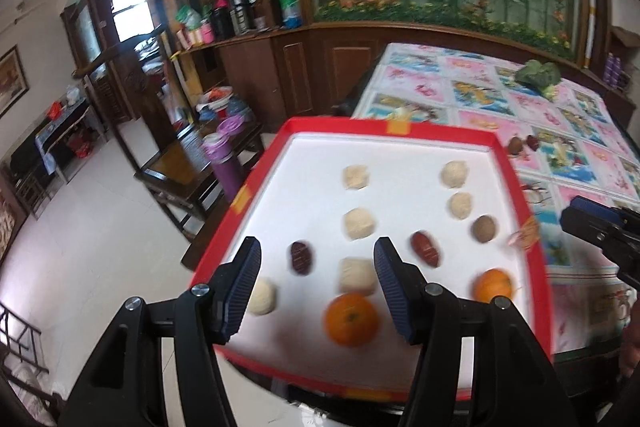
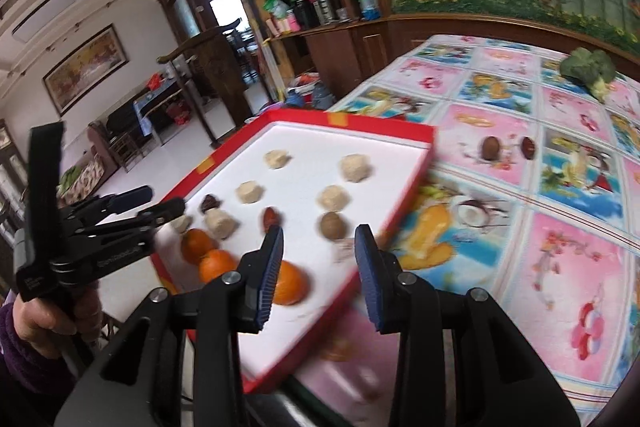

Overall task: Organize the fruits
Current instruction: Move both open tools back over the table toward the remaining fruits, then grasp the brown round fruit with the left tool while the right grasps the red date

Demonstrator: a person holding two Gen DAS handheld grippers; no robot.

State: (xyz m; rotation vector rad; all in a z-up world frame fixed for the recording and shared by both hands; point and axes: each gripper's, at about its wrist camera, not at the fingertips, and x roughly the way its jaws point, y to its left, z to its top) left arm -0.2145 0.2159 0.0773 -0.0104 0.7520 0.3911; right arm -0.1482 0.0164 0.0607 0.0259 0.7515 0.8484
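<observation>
The table (image 2: pixel 520 131) in front of me wears a bright cartoon-print cloth, and the red-rimmed tray (image 1: pixel 400 127) sits at its near left corner, white inside. Broccoli (image 2: pixel 588 67) lies far back on the cloth, well apart from everything.

In the tray the fruits are spread out: pale lumps at the back and middle, one brown ball (image 1: pixel 485 228) near the right rim, two dark red dates (image 1: pixel 425 249), and oranges along the near edge. One orange (image 1: pixel 351 320) lies just below and between my left gripper's (image 1: pixel 318 263) fingers, untouched; those jaws stand apart, holding nothing.

My right gripper (image 2: pixel 319 245) hangs over the tray's near right rim, jaws part open and empty, with another orange (image 2: pixel 290 283) just beside its left finger (image 2: pixel 268 271). Out on the cloth, past the tray's right rim, lie a brown fruit (image 2: pixel 490 148) and a date (image 2: pixel 528 147), well ahead of that gripper.
</observation>
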